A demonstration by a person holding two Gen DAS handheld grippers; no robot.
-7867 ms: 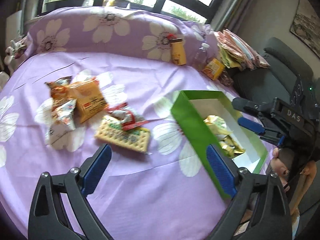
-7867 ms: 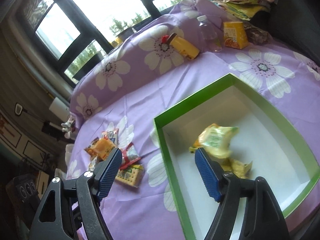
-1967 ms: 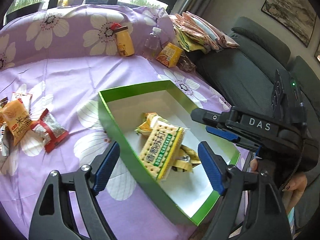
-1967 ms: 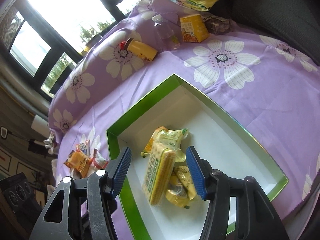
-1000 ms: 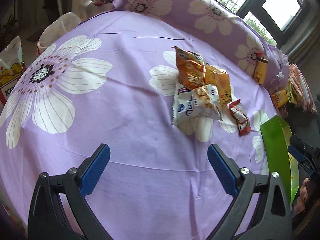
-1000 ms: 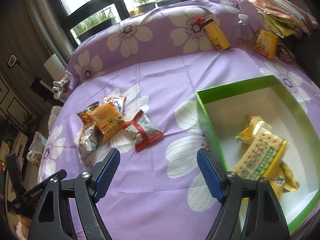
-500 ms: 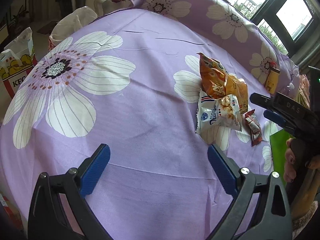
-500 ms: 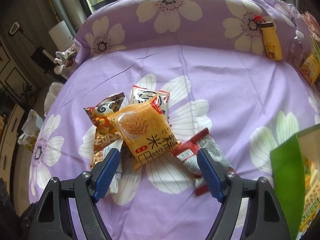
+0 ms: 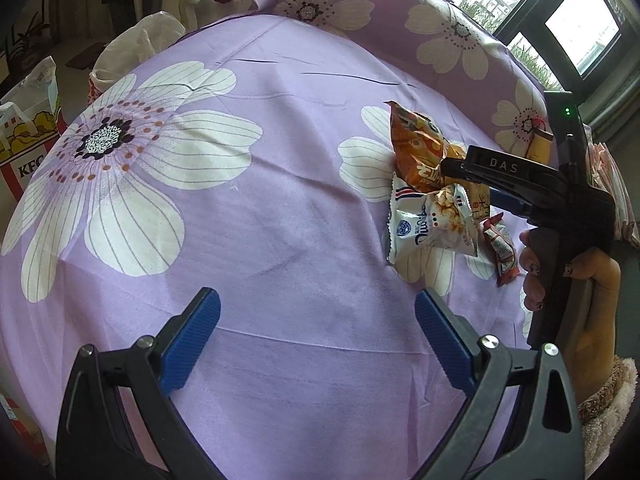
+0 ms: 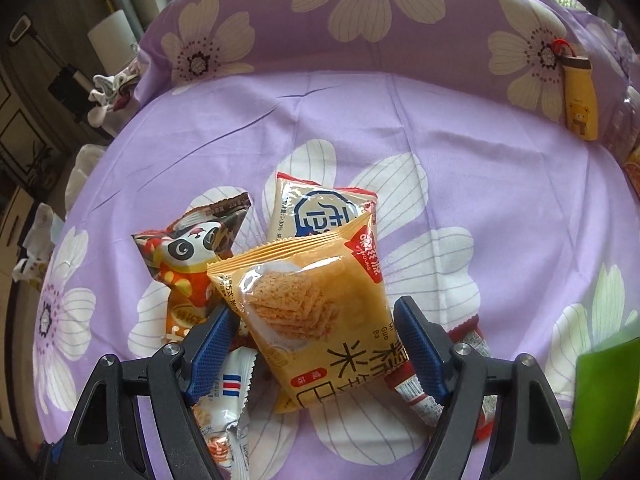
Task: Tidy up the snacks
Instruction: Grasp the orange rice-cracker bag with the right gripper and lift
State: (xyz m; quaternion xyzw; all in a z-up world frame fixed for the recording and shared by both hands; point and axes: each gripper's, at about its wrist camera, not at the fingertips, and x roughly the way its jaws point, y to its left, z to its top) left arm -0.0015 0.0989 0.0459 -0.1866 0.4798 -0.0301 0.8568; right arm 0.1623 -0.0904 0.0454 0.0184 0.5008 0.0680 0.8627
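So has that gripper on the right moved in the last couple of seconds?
Yes. The right gripper left the green box and swung left, now straddling the orange rice-cracker packet.

A home living room was indicated: a table draped in a purple flowered cloth (image 9: 280,200), dark-framed windows (image 9: 580,32) with greenery beyond, a KFC paper bag (image 9: 24,140) on the floor, wooden cabinets (image 10: 20,140) alongside.

Rice-cracker packet (image 10: 320,312) tops the snack pile (image 10: 224,280), seemingly between right gripper (image 10: 314,334) jaws.
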